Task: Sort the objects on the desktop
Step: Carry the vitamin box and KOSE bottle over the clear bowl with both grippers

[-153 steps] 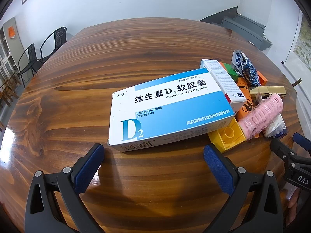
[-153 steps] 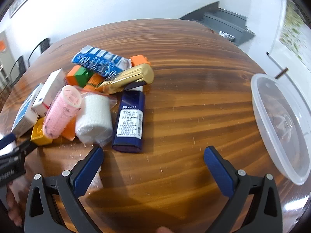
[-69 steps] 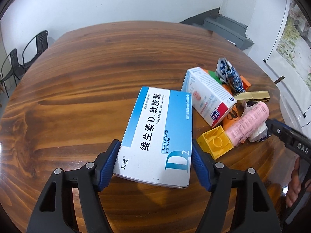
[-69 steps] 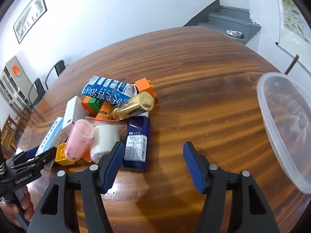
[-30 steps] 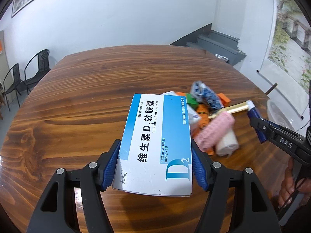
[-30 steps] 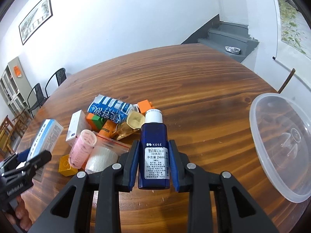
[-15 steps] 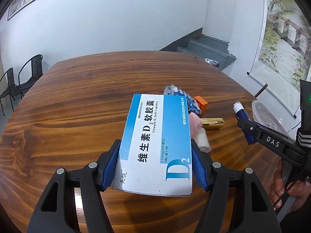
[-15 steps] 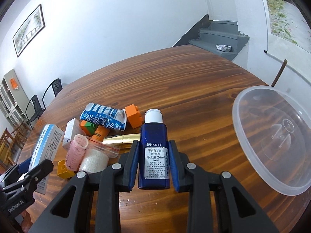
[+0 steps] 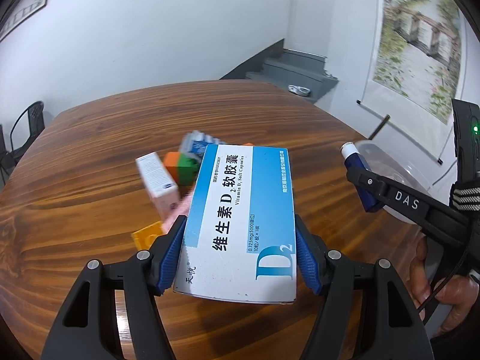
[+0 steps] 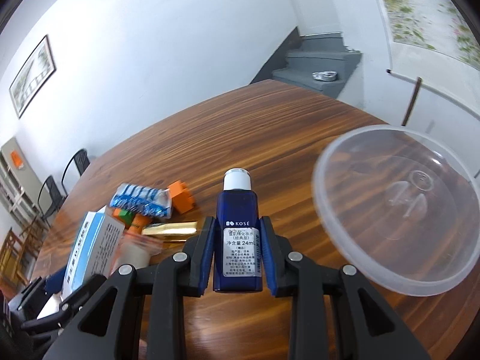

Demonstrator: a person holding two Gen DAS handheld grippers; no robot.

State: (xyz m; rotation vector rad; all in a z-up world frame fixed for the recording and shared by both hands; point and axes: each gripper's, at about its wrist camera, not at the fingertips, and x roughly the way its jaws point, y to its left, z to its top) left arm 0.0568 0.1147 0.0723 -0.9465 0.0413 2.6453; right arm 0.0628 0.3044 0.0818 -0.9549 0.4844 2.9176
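Left gripper (image 9: 240, 252) is clamping the blue-white vitamin D2 box (image 9: 240, 222) by its long sides, holding it above the wooden table (image 9: 90, 138), centre frame. Right gripper (image 10: 237, 252) is pinching the blue Kosé bottle (image 10: 237, 225) upright, white cap up, centre frame. Clear plastic bowl (image 10: 354, 258) is sitting at right. Remaining clutter, orange block (image 10: 181, 196) and gold tube (image 10: 171, 228), is lying left of the bottle.

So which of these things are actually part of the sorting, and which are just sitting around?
In the job:
- vitamin D2 box, gripped by the left tongs
- blue Kosé bottle, gripped by the right tongs
- clear plastic bowl

Lying about:
- orange block
- gold tube
- blue-white packet
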